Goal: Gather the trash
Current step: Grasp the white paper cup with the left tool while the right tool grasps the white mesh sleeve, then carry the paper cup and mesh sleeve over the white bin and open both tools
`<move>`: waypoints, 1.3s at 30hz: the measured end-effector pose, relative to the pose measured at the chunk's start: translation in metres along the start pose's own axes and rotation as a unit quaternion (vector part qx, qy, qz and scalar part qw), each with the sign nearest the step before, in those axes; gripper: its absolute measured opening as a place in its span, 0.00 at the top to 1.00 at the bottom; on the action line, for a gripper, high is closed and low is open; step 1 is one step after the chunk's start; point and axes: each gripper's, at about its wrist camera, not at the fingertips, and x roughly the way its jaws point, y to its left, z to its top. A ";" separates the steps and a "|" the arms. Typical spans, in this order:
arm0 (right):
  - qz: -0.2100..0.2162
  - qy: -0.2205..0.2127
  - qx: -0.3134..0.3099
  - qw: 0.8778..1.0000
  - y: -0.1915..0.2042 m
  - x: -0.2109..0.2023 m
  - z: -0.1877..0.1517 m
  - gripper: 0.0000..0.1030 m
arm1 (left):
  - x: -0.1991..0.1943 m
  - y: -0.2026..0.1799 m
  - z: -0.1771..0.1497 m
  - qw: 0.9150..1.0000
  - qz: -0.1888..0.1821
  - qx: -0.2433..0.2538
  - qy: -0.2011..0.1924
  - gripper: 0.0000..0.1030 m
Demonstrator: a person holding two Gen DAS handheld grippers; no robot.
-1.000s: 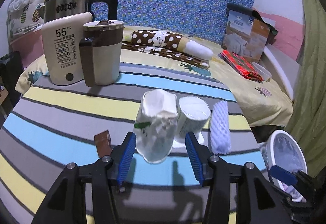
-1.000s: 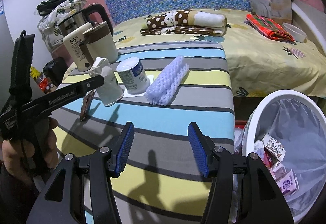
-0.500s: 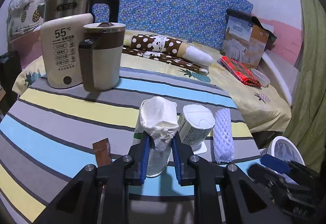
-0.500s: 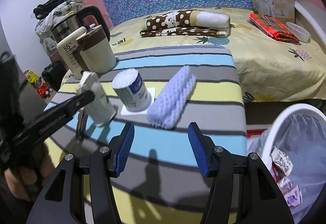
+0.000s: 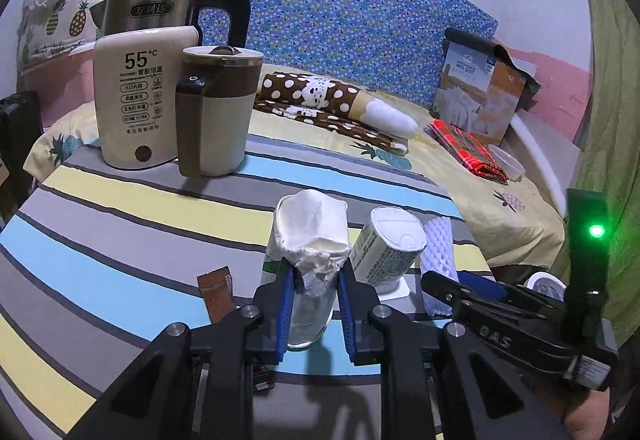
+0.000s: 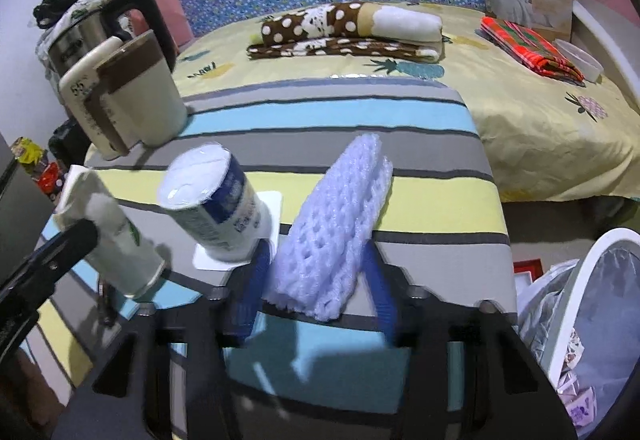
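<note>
- Crumpled white paper cup [image 5: 310, 240] stands on the striped desk [image 5: 120, 224], clamped between the blue pads of the left claw [image 5: 312, 304].
- White foam fruit net [image 6: 336, 224] lies flat between the closing jaws of the right claw [image 6: 316, 280]; pads not yet pressing.
- Round white yogurt tub [image 6: 224, 207] on a white coaster sits just beside both.
- Brown wrapper [image 5: 218, 292] lies left.
- White lined bin [image 6: 580, 340] stands off the desk's right edge.

A striped table [image 6: 420, 199] carries a white warmer [image 5: 136, 99], brown-banded jug [image 5: 216, 111], crumpled cup [image 5: 310, 264], yogurt cup [image 5: 386, 248], foam net [image 6: 332, 232], brown wrapper [image 5: 216, 290]; pineapple-print bed [image 6: 540, 127] behind holds a dotted blanket [image 6: 348, 27]
</note>
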 end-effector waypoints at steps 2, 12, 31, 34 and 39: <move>0.000 -0.006 -0.001 1.000 -0.001 -0.002 0.000 0.68 | 0.000 -0.001 0.000 1.000 -0.001 0.002 0.001 0.80; 0.004 -0.022 -0.011 1.000 -0.004 -0.029 -0.009 0.86 | -0.016 -0.012 -0.002 1.000 0.003 0.016 -0.007 0.80; 0.010 -0.064 -0.016 0.998 -0.016 -0.094 -0.041 0.87 | -0.067 -0.053 -0.035 0.998 -0.014 0.061 0.006 0.80; 0.009 -0.067 -0.014 0.998 -0.017 -0.101 -0.047 0.87 | -0.074 -0.059 -0.039 0.998 -0.019 0.066 0.007 0.80; 0.007 -0.075 -0.008 0.997 -0.021 -0.112 -0.053 0.87 | -0.082 -0.071 -0.045 0.997 -0.030 0.074 0.010 0.80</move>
